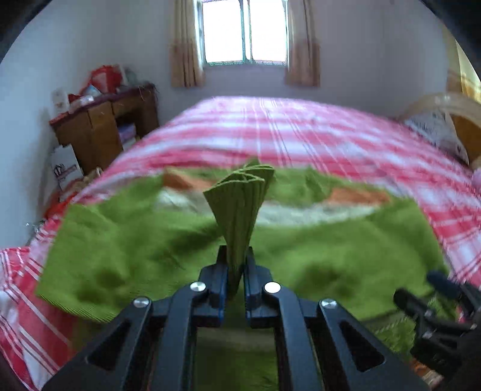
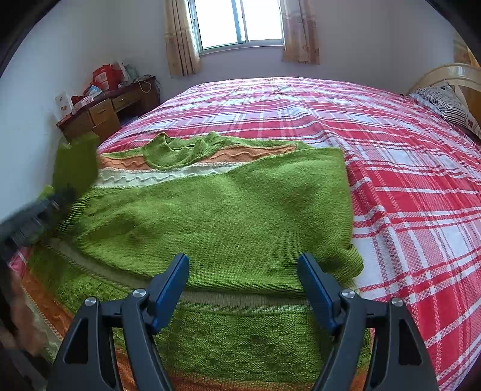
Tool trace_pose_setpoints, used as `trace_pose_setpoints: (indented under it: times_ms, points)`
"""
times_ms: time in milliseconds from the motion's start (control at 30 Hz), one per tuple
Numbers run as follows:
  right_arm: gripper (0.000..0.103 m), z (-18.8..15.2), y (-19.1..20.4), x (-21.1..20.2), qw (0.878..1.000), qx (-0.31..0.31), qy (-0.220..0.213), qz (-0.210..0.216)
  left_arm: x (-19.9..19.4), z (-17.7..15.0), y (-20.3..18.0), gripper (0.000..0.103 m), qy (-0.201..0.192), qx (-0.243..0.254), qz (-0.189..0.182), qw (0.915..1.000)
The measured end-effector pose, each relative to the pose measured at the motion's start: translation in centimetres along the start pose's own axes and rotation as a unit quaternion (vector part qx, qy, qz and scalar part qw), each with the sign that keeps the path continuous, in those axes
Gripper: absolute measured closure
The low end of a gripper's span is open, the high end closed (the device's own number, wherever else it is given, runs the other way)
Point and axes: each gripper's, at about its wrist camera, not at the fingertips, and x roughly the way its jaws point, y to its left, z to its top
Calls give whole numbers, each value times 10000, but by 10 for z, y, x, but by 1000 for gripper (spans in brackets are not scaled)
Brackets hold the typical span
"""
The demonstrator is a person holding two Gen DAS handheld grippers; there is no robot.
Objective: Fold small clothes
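1. Bedroom light from the far window [image 2: 237,24] falls on a bed with a red plaid cover [image 2: 405,186], the work surface for the folding.
2. Nearest the right camera, the right gripper [image 2: 243,270] hovers with its jaws apart and nothing between them, above the near hem of a green knitted sweater [image 2: 228,210].
3. At the near edge of the bed, the sweater lies mostly flat, its collar pointing toward the window and one side already turned over the body.
4. Clamped tight in the left gripper [image 1: 237,264] is a bunched piece of ribbed green knit [image 1: 240,204], probably a cuff or hem corner, lifted clear of the body.
5. Soft, thick and floppy, the knit should drape and stretch rather than hold a crease; it looks light, not slippery. Ribbed edges and corners seem the best places to grip.
6. Hard to read: the left view is blurred, so which part is pinched stays uncertain. In the right view, the left gripper is only a dark smear at the left edge. Beyond, a cluttered wooden desk [image 2: 105,111] stands by the wall.
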Motion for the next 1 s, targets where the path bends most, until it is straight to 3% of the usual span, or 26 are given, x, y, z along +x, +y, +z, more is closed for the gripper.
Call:
trace_pose_setpoints:
  times_ms: [67, 167, 233, 267, 400, 467, 533, 600, 667, 800, 867, 933, 967, 1000]
  points:
    - [27, 0, 0, 0, 10000, -2, 1, -4, 0, -6, -1, 94, 181, 11, -37, 9998]
    - [27, 0, 0, 1, 10000, -30, 26, -35, -6, -7, 7, 77, 393, -38, -267, 9989]
    - [26, 1, 1, 2, 10000, -55, 57, -55, -14, -11, 17, 27, 504, -147, -387, 9979]
    - [24, 2, 2, 3, 9999, -85, 95, -72, -17, -13, 23, 20, 471, -229, -385, 9979]
    - [24, 9, 2, -2, 9998, -27, 196, 48, -45, -33, 56, 19, 50, -388, 7, 9992]
    - [24, 19, 3, -20, 9962, 407, -36, 775, -50, -42, 73, 19, -63, -564, 287, 9980]
    - [24, 29, 9, -26, 9899, 680, -140, 1238, -45, -53, 93, 19, -4, -857, 629, 9943]
    - [24, 43, 23, -12, 9769, 990, 133, 1889, -36, -60, 104, 19, 153, -1098, 748, 9910]
    - [24, 52, 38, 12, 9653, 1218, 478, 2262, -32, -68, 113, 19, 133, -1342, 625, 9889]
    - [25, 58, 69, 55, 9605, 1220, 858, 2349, -29, -70, 108, 7, 15, -1293, 456, 9906]
    - [26, 57, 95, 67, 9692, 883, 953, 2094, -28, -71, 106, 6, 23, -1249, 495, 9909]
    - [52, 57, 119, 62, 9793, 347, 782, 1833, -26, -70, 104, 5, 31, -1191, 557, 9913]
    - [76, 56, 130, 63, 9817, 78, 804, 1727, -27, -70, 105, 4, 32, -1189, 545, 9914]
    - [82, 56, 138, 65, 9839, -186, 870, 1548, -28, -69, 106, 4, 28, -1197, 519, 9915]
